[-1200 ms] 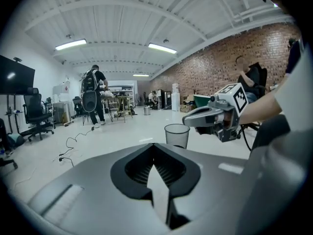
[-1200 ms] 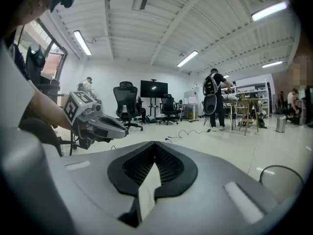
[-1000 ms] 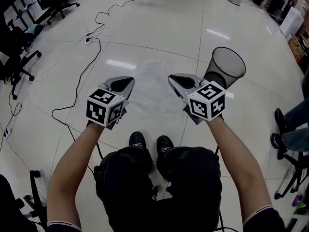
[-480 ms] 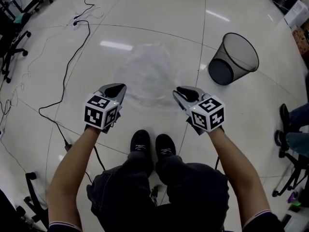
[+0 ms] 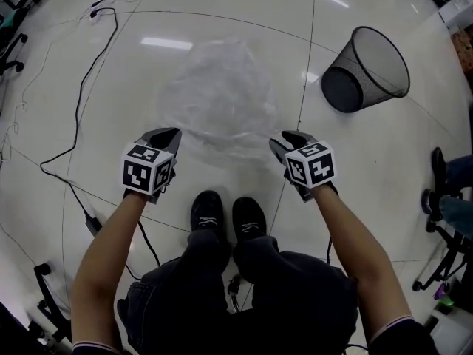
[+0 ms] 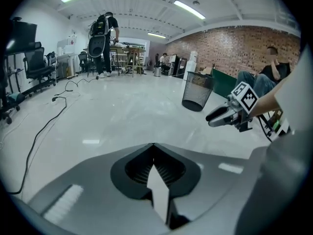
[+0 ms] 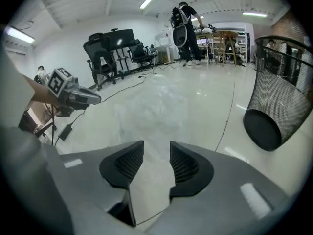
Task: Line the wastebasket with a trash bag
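A crumpled clear trash bag (image 5: 222, 98) lies flat on the pale floor just beyond both grippers, and shows too in the right gripper view (image 7: 151, 106). The black mesh wastebasket (image 5: 367, 69) stands on the floor to the right, apart from the bag and tilted as seen in the right gripper view (image 7: 281, 97). My left gripper (image 5: 167, 134) is shut and empty near the bag's near left edge. My right gripper (image 5: 288, 139) hovers at the near right edge. Its jaws have just been opening and stand open (image 7: 156, 153) with nothing between them.
A black cable (image 5: 81, 87) snakes across the floor on the left. The person's black shoes (image 5: 207, 211) stand just behind the bag. A seated person's legs (image 5: 451, 191) and chair legs are at the right edge. Office chairs (image 7: 110, 50) and desks line the far wall.
Both grippers have sunk toward the floor and now sit close to the bag's near edge. The right jaws went from shut to open. The left jaws stayed shut.
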A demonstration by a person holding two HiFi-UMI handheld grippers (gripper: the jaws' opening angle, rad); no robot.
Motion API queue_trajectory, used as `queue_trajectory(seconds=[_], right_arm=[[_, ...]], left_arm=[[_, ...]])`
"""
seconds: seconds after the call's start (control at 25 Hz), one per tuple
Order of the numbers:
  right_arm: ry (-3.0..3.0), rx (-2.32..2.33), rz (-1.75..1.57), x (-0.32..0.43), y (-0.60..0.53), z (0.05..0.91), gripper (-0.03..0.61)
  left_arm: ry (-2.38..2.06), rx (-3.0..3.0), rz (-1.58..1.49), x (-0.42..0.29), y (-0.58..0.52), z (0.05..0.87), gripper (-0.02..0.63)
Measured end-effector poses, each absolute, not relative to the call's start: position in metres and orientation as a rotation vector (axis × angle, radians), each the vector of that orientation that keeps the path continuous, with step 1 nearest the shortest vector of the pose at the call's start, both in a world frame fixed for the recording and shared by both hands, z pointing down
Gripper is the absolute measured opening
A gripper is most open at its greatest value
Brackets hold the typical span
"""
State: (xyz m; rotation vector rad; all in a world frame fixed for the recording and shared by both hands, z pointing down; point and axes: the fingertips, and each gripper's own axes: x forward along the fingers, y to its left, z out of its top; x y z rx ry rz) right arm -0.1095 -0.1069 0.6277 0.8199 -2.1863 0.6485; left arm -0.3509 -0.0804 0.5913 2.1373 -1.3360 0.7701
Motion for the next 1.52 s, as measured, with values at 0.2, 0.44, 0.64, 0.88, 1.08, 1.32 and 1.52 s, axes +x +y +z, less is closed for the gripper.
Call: queue_trajectory(seconds=[0.2, 0.44, 0.64, 0.88, 1.08, 1.32, 1.52], right_arm=[[-2.073, 0.841, 0.681, -0.098, -0.118, 0.664, 0.19], [-2.026, 0.804, 0.696, -0.095, -0.118, 0.683, 0.044], [-2.068, 0.843, 0.689, -0.095, -0.133, 0.669, 0.003], [-2.106, 0.905, 0.682, -0.09, -0.16, 0.643, 0.002], [-2.104, 0.93, 0.668, -0.084, -0.173, 0.631, 0.002], [-2.096, 0.931, 0.676, -0.084, -0.179, 0.627, 0.002], [-2.105, 0.927, 0.676, -0.083, -0.185, 0.626, 0.002]], left_arm=[[-1.339, 2.093, 0.78, -0.353, -0.092, 0.608, 0.011], [-1.354, 2.049, 0.793, -0.359, -0.101, 0.621, 0.011], [-1.388, 2.008, 0.838, -0.378, -0.102, 0.632, 0.011], [-1.444, 1.939, 0.946, -0.401, -0.101, 0.651, 0.117], [-1.472, 1.878, 1.014, -0.416, -0.102, 0.671, 0.213], [-1.483, 1.825, 1.011, -0.432, -0.115, 0.689, 0.242], [-1.437, 1.788, 0.986, -0.435, -0.118, 0.701, 0.179]])
